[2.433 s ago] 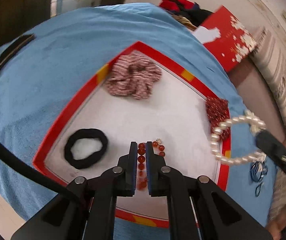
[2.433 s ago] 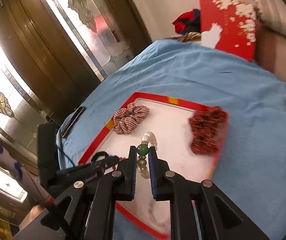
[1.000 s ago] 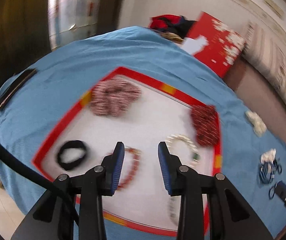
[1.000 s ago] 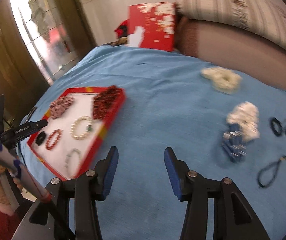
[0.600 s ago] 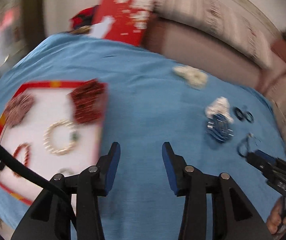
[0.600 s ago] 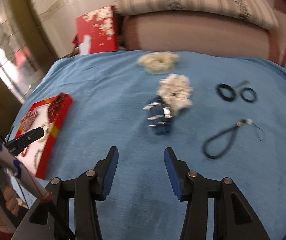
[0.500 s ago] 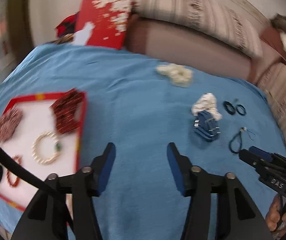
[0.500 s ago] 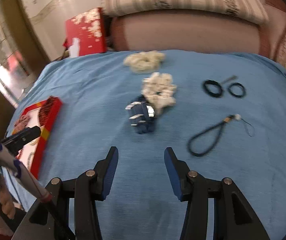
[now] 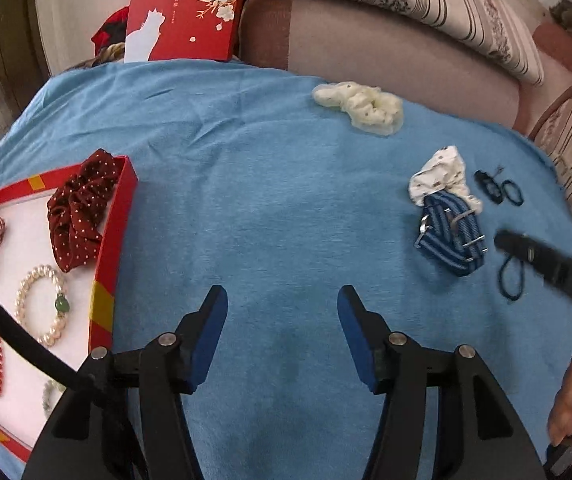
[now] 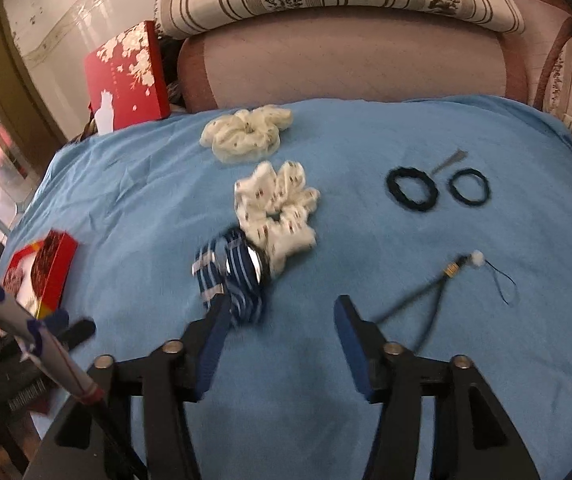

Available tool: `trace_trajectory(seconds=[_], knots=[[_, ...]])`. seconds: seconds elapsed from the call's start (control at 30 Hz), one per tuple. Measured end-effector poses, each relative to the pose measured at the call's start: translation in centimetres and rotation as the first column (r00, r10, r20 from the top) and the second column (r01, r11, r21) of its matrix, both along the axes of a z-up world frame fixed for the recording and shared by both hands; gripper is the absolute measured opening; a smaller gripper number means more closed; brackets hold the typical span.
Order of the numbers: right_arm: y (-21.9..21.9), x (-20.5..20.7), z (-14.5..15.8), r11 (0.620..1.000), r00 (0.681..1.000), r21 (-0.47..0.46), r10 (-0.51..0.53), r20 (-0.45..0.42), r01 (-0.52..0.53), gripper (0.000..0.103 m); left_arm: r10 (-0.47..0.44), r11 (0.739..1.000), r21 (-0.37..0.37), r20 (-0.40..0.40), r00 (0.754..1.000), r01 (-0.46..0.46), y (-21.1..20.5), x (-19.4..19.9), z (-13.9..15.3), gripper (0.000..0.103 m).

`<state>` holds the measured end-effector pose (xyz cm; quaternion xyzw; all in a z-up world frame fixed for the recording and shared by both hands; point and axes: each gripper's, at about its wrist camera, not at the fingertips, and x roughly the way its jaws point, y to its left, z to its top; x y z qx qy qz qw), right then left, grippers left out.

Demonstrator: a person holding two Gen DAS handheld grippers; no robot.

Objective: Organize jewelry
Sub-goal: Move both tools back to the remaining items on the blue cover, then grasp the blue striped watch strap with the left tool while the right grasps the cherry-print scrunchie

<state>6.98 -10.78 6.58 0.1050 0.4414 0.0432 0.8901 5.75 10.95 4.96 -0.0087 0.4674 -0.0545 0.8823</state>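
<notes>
Both my grippers are wide open and empty above the blue cloth (image 9: 278, 200). My right gripper (image 10: 282, 320) hangs just near the striped blue strap (image 10: 232, 276), which touches a white scrunchie (image 10: 282, 208). The red tray (image 9: 116, 216) lies far left. My left gripper (image 9: 282, 308) waits. I should center the strap alone between the jaws, clear of the scrunchie, before closing.

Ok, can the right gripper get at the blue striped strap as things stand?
Probably yes. The right gripper is open and empty, with the blue striped strap just ahead of its left finger. The white patterned scrunchie touches the strap's far side, so it may get nudged.
</notes>
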Motion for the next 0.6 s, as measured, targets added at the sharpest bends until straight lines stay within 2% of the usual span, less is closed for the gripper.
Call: trace_trajectory(seconds=[0.13,0.27,0.33,0.37,0.4,0.47,0.6], knots=[[0.6,2.5,-0.8,0.999,1.000,0.037,-0.001,-0.007,0.001,0.070,-0.005,1.000,0.002,-0.025,1.000,0.005,0.1,0.3,-0.8,0.056],[1.3,4.4,-2.6,0.997,0.998,0.072,0.004,-0.067,0.001,0.072,0.006,1.000,0.000,-0.020,1.000,-0.006,0.3,0.5,-0.7,0.056],[1.5,4.5,-3.2,0.996,0.996,0.089,0.024,-0.091,-0.016,0.060,0.009,1.000,0.001,-0.023,1.000,-0.009,0.4,0.5,-0.7,0.056],[1.6,4.3,-3.3,0.995,0.994,0.099,0.036,-0.100,-0.026,0.039,0.011,1.000,0.002,-0.024,1.000,-0.011,0.4,0.5,-0.8,0.056],[1.8,3.8,-3.4,0.994,0.993,0.098,0.049,-0.110,-0.038,0.030,0.013,1.000,0.005,-0.024,1.000,-0.013,0.4,0.5,-0.8,0.056],[1.8,2.7,-3.2,0.993,0.992,0.098,0.071,-0.106,-0.061,0.026,0.016,1.000,0.010,-0.020,1.000,-0.016,0.5,0.4,-0.7,0.056],[1.6,-0.1,-2.9,0.992,0.987,0.086,0.104,-0.125,-0.094,0.025,0.027,1.000,0.012,-0.014,1.000,-0.027,0.7,0.3,-0.5,0.056]])
